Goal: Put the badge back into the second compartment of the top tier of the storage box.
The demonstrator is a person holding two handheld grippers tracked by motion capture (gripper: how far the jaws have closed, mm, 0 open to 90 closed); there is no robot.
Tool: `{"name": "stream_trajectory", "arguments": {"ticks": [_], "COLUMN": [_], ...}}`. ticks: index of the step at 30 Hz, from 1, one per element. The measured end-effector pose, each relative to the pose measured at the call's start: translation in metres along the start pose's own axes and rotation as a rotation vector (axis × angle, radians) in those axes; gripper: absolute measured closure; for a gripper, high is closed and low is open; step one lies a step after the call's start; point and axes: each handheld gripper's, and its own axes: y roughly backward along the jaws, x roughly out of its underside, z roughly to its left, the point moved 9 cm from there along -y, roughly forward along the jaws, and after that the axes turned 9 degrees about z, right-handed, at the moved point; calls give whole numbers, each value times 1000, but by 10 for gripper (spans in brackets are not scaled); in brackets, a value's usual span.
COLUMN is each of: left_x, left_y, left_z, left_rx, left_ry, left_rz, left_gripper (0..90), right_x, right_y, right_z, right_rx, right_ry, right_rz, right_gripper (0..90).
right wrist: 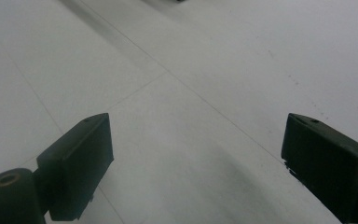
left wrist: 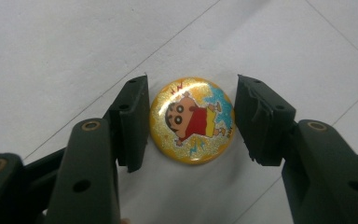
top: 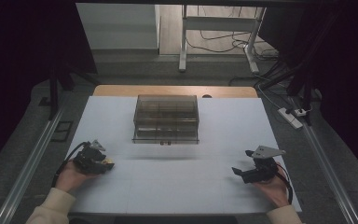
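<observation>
The left hand-held gripper has its two black jaws closed in on a round badge; its left pad meets the badge's rim, and the right pad sits at the opposite rim, so close that contact seems made though a sliver of gap cannot be ruled out; the badge is gripped across its width. The badge is glittery yellow with a cartoon child in a red shirt printed on it; it lies flat on the white bench, face up, squarely between the jaws. In the high view the left hand-held gripper rests low at the near left of the bench, held by the person's left hand in a cream sleeve; the badge shows there as a small yellow spot at the jaw tips.

The right hand-held gripper stands wide apart, with bare white bench between its jaws; in the high view the right hand-held gripper sits at the near right, held by the right hand, a grey three-cornered plate on top; it is well apart from the badge.

Farther back, at the middle of the bench, stands a clear smoky box with compartments; beyond the bench's far edge lie grey floor, a white frame leg and cables.
</observation>
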Motion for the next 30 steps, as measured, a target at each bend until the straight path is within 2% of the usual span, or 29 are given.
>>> {"name": "stream_trajectory", "arguments": {"ticks": [5, 12, 21, 30], "left_x": [0, -2, -6, -10], "left_y": [2, 11, 19, 32], "left_z": [0, 2, 1, 0], "left_rx": [-7, 1, 11, 19], "left_ry": [-1, 23, 34, 61], "left_rz": [-10, -69, -123, -204], "left_gripper": [469, 470, 469, 469], "right_x": [0, 0, -1, -1], "right_y": [0, 1, 2, 2], "right_z": [0, 0, 0, 0], "right_rx": [2, 3, 6, 5], "right_ry": [-1, 0, 1, -1], "right_rz": [-2, -3, -5, -5], "right_gripper": [83, 84, 84, 84]}}
